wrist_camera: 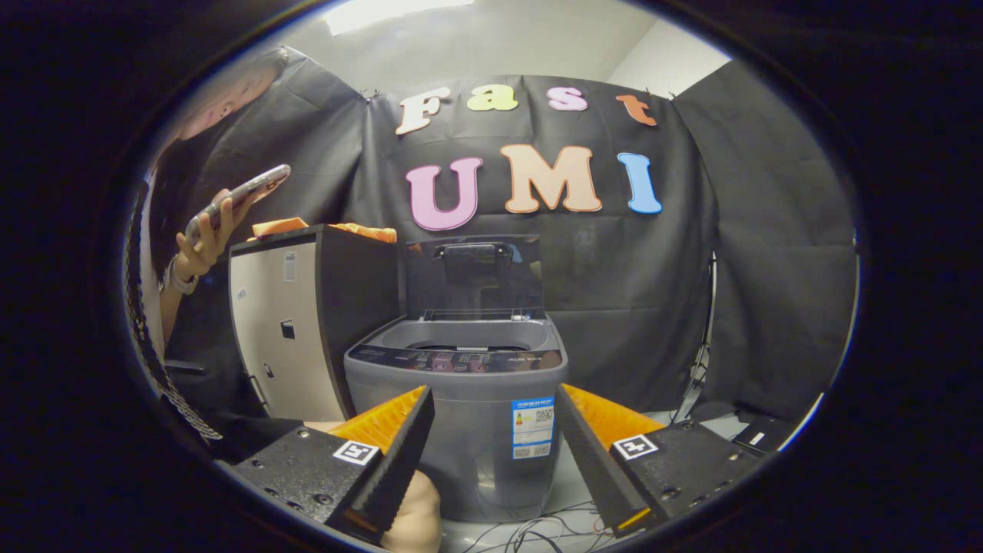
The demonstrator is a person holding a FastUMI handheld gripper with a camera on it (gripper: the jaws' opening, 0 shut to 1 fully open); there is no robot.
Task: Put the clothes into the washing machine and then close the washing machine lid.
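Claw [491, 430] open, empty; washing machine [461, 415] drum interior hidden.

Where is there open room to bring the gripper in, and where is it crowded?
The washing machine lid stands upright, leaving the tub opening free, bordered by the control panel in front and the lid behind. Left is tight: the cabinet carrying the orange clothes stands close beside it. The gripper is open, holding nothing.

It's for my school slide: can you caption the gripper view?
Open gripper faces the grey top-loading washing machine with its lid raised; orange clothes wait on the cabinet beside it.
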